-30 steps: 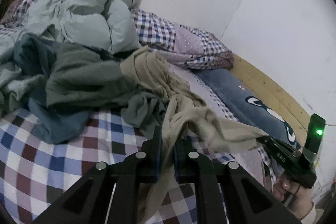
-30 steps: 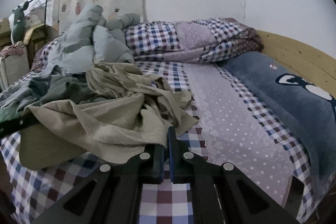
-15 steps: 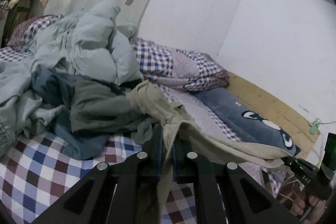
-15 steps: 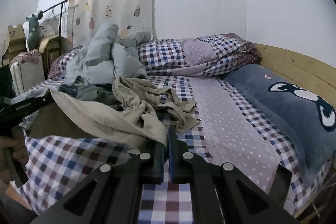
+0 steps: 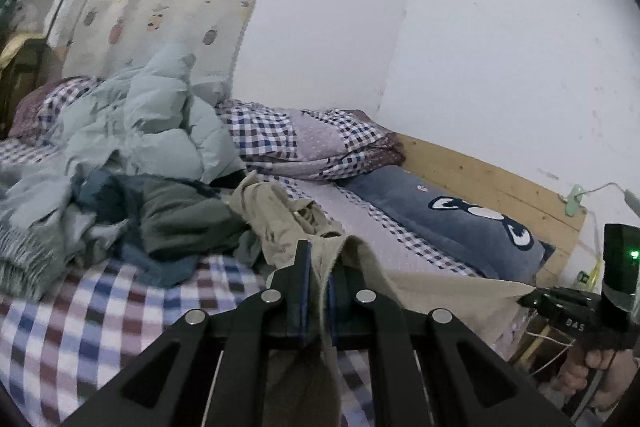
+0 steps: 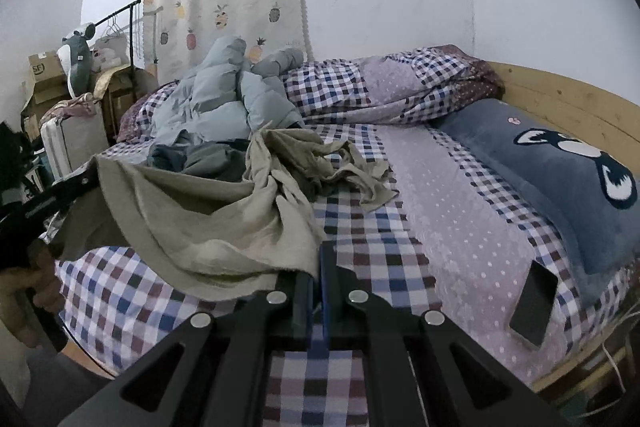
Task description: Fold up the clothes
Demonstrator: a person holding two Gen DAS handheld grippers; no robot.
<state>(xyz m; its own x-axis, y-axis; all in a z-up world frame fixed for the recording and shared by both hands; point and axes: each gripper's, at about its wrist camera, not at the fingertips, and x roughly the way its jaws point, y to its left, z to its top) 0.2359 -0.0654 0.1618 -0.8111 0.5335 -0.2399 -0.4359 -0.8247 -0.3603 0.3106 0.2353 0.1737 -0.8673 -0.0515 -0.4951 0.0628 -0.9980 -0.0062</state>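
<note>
The left gripper (image 5: 318, 267) is pinched on one corner of a beige garment (image 6: 208, 223), cloth bunched between its blue-lined fingers and hanging below them. The right gripper (image 6: 319, 263) is pressed together on another edge of the same garment, so the fabric stretches between the two above the near edge of the bed (image 6: 372, 239), while its far part trails back onto the checked sheet into the heap of dark clothes (image 5: 168, 219). A pale blue puffer jacket (image 6: 216, 99) lies behind that heap. A phone (image 6: 534, 307) lies near the bed's right edge, beside the blue pillow (image 6: 560, 171).
</note>
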